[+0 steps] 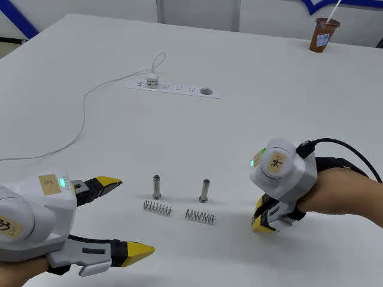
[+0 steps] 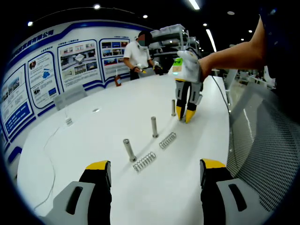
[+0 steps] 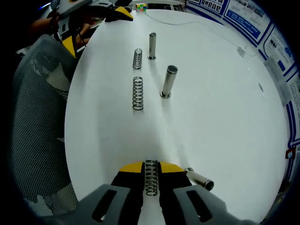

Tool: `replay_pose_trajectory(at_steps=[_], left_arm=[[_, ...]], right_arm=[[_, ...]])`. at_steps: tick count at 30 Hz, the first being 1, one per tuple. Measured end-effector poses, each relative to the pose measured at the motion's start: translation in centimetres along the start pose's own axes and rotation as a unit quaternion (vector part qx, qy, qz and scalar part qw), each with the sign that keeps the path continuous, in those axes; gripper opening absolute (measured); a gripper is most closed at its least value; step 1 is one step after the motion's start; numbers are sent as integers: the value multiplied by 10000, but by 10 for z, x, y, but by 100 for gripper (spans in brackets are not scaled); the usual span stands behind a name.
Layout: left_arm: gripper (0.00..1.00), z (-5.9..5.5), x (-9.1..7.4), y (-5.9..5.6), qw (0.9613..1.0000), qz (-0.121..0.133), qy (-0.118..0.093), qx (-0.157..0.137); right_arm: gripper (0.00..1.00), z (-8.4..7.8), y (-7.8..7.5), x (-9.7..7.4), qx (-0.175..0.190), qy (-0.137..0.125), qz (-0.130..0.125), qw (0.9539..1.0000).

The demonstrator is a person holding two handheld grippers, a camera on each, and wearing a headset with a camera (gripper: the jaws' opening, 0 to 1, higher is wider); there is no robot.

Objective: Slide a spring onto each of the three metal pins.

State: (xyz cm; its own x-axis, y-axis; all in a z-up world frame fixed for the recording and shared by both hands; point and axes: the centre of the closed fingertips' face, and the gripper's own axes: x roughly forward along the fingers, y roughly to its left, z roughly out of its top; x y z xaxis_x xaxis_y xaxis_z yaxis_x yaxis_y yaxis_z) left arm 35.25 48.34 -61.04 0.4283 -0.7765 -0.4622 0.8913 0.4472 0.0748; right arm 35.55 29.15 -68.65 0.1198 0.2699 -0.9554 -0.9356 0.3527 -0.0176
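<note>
Two metal pins stand upright on the white table. In front of each lies a loose spring. My right gripper points down at the table to their right. In the right gripper view it is shut on a third spring, with a third pin just beside its tips. My left gripper hovers open at the lower left, nothing between its jaws. The left gripper view shows it facing all three pins.
A white power strip with a plugged-in cable lies farther back. A brown drink cup stands at the far right corner. A mesh chair is at the table's near edge. A person stands at the far end.
</note>
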Motion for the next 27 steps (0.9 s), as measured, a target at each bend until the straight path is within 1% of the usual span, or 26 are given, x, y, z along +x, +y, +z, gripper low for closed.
replay_pose_trajectory(at_steps=[6, 8, 16, 27], left_arm=[[79, 1, 0, -1, 10000, -16, -5, 14], [79, 2, 0, -1, 10000, -27, -6, 26], [79, 3, 1, -2, 10000, -67, -22, 57], [78, 6, 1, -4, 9999, -93, -36, 101]], right_arm=[[12, 0, 0, -1, 89, -37, -24, 10000], [12, 1, 1, -3, 163, -118, -52, 9998], [12, 8, 0, -16, 274, -407, -229, 9985], [12, 13, -1, -27, 453, -671, -384, 9960]])
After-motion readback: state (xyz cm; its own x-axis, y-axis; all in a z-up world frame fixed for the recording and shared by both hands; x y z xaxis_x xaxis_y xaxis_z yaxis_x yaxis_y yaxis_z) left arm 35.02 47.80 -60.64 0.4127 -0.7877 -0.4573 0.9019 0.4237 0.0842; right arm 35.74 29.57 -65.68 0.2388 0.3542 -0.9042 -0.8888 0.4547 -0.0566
